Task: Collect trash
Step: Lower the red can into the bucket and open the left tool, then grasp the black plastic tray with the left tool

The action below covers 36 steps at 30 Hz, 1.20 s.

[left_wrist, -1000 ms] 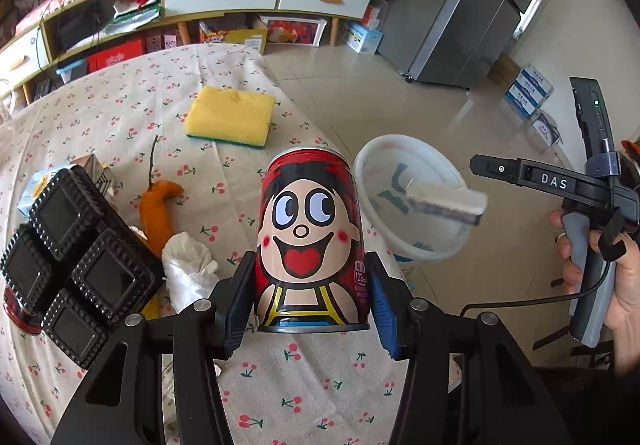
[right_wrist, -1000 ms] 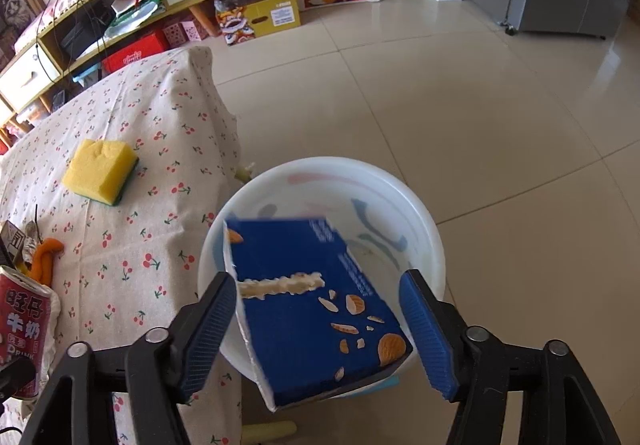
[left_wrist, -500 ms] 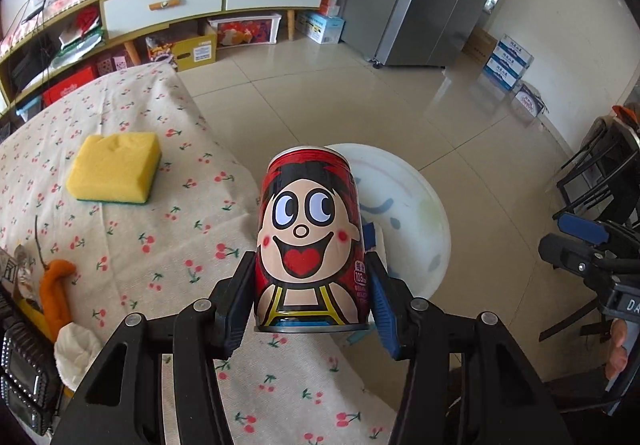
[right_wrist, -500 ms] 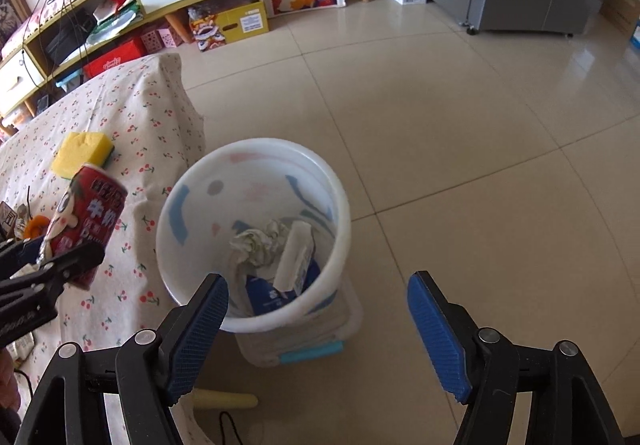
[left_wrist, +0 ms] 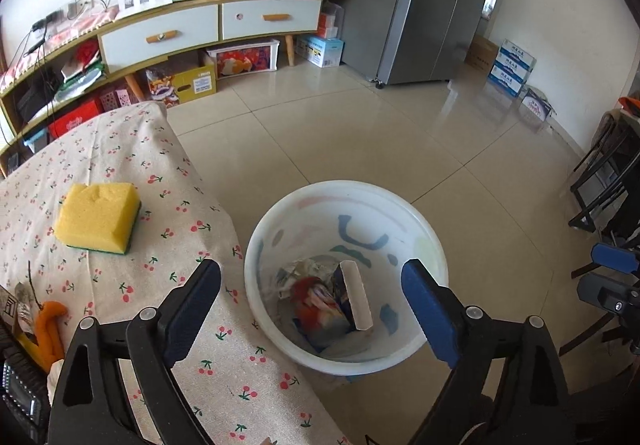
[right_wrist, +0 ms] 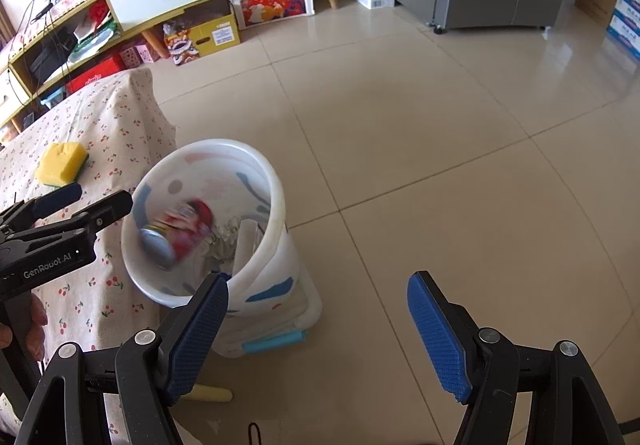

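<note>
A white trash bin [left_wrist: 424, 245] stands on the floor beside the table; it also shows in the right wrist view [right_wrist: 272, 205]. Inside lie a red drink can [left_wrist: 316, 295], blurred as it falls in the right wrist view [right_wrist: 180, 229], a blue carton [left_wrist: 354, 297] and crumpled paper [left_wrist: 304, 269]. My left gripper [left_wrist: 316, 309] is open and empty just above the bin; it also shows in the right wrist view [right_wrist: 80, 205]. My right gripper [right_wrist: 320, 333] is open and empty, to the right of the bin over the floor.
The table [left_wrist: 120, 149] has a cherry-print cloth. On it lie a yellow sponge [left_wrist: 98, 217], an orange peel [left_wrist: 48, 329] and white tissue [left_wrist: 54, 377] at the left edge. A cabinet [left_wrist: 200, 29], fridge [left_wrist: 432, 5] and chairs [left_wrist: 608, 181] stand around the tiled floor.
My left gripper opened and let the red can drop into the bin. The right gripper, which had dropped the blue carton into the bin, drew back to the right.
</note>
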Each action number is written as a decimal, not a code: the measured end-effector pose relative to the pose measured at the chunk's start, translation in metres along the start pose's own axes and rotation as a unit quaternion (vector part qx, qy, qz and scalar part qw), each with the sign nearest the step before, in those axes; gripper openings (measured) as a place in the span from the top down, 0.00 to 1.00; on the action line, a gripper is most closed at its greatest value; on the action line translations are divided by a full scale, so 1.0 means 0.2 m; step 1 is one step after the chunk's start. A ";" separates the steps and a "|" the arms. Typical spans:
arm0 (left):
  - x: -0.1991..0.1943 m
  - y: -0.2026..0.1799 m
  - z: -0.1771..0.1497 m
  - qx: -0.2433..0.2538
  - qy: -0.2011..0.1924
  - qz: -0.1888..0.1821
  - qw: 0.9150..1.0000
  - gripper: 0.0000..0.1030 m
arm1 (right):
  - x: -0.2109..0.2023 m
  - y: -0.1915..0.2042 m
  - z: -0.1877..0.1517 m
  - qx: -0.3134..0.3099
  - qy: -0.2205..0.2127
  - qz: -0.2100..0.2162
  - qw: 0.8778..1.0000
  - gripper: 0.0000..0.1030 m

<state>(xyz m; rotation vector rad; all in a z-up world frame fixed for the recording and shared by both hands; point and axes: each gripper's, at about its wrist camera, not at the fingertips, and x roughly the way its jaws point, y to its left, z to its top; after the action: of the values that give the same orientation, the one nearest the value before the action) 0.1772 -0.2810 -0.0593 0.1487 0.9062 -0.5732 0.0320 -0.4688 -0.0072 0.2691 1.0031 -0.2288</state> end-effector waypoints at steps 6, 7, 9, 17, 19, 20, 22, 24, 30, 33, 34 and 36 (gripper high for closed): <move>-0.14 0.07 -0.04 -0.003 -0.001 0.008 1.000 0.03 | 0.00 0.05 0.01 -0.003 -0.003 0.006 1.000 0.24; -0.16 0.09 -0.05 -0.004 0.000 0.009 1.000 0.03 | 0.00 0.07 0.02 -0.005 -0.003 0.009 1.000 0.24; -0.22 0.13 -0.08 -0.004 0.000 0.017 1.000 0.01 | 0.00 0.10 0.02 -0.009 -0.004 0.012 1.000 0.23; -0.46 0.36 -0.19 -0.012 0.000 0.031 0.999 0.00 | 0.00 0.28 0.04 -0.021 -0.009 0.033 0.999 0.23; -0.52 0.42 -0.23 -0.016 0.000 0.038 0.999 0.00 | 0.00 0.32 0.05 -0.026 -0.011 0.036 0.999 0.22; -0.54 0.45 -0.24 -0.018 0.000 0.041 0.999 0.00 | 0.00 0.35 0.05 -0.028 -0.011 0.038 0.999 0.22; -0.60 0.52 -0.28 -0.021 -0.001 0.050 0.999 0.00 | 0.01 0.40 0.05 -0.030 -0.011 0.042 0.999 0.21; -0.64 0.59 -0.32 -0.024 -0.003 0.063 0.998 0.00 | 0.01 0.46 0.05 -0.033 -0.009 0.050 0.998 0.21; -0.72 0.84 -0.43 -0.051 0.014 0.098 0.994 0.00 | 0.04 0.63 0.03 -0.061 -0.003 0.056 0.997 0.20; -0.74 0.99 -0.48 -0.082 0.032 0.104 0.991 0.00 | 0.06 0.71 0.03 -0.076 0.002 0.054 0.996 0.20; -0.75 1.03 -0.48 -0.092 0.040 0.103 0.990 0.00 | 0.07 0.74 0.02 -0.080 0.004 0.054 0.995 0.20; -0.74 1.11 -0.50 -0.106 0.056 0.098 0.988 0.00 | 0.09 0.80 0.01 -0.090 0.009 0.055 0.994 0.20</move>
<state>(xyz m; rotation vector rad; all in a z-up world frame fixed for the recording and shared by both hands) 0.1545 0.0014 -0.0308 0.0781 1.0417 -0.2852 0.0931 -0.3203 -0.0028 0.1622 1.0157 -0.0349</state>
